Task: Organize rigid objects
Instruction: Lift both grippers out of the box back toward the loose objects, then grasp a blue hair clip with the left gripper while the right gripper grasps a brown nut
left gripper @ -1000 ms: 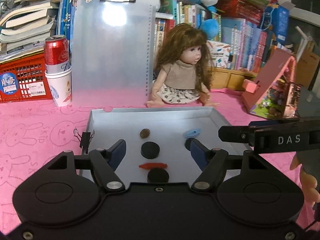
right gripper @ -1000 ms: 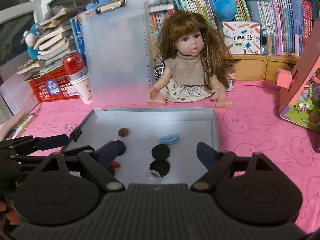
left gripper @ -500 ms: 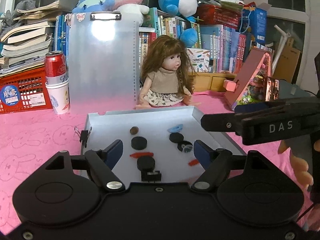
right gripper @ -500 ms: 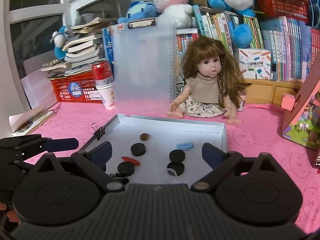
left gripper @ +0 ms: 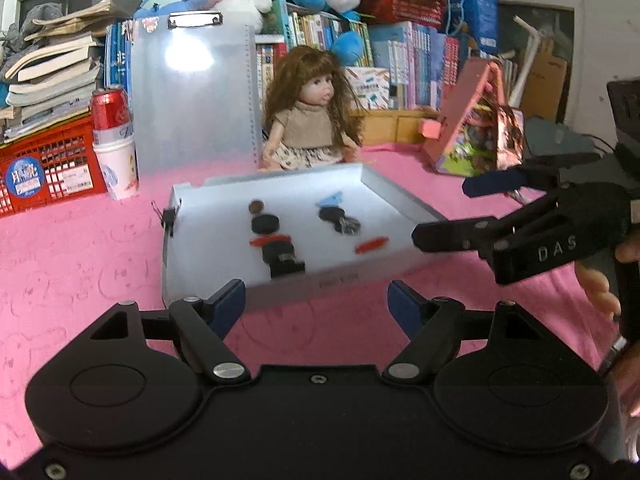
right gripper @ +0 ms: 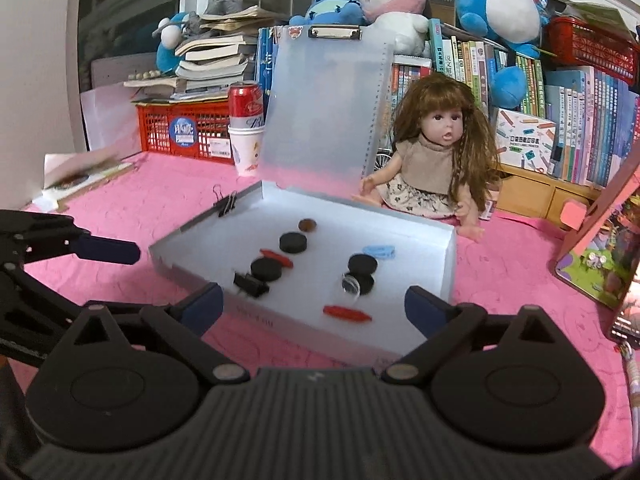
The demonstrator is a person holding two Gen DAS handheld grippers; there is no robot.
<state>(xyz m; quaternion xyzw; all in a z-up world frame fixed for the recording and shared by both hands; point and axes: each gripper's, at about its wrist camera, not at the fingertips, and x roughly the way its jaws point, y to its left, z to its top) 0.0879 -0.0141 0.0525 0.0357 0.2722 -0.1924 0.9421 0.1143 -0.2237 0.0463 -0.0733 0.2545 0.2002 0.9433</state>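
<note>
A shallow grey box (left gripper: 340, 280) (right gripper: 280, 320) lies on the pink cloth with its clear lid (left gripper: 192, 100) (right gripper: 324, 112) standing up behind. Inside lie black discs (left gripper: 265, 223) (right gripper: 293, 242), red strips (left gripper: 372, 244) (right gripper: 347, 313), a blue piece (left gripper: 329, 199) (right gripper: 379, 251), a brown coin (left gripper: 255, 206) (right gripper: 307, 224), a black binder clip (left gripper: 286, 266) (right gripper: 250, 282) and a clear disc (right gripper: 351, 283). My left gripper (left gripper: 316, 304) is open and empty, just short of the box's front wall. Near the front right corner my right gripper (right gripper: 314, 306) (left gripper: 460, 212) is wide open and empty.
A doll (left gripper: 308, 128) (right gripper: 436, 160) sits behind the box. A red can in a paper cup (left gripper: 114, 140), a red crate (left gripper: 44, 164), books and plush toys line the back. A pink toy house (left gripper: 476, 128) stands at the right. A binder clip (right gripper: 224, 204) grips the box's left rim.
Both grippers have drawn back from over the box to in front of it, and their jaws have widened. The box's contents have not moved.
</note>
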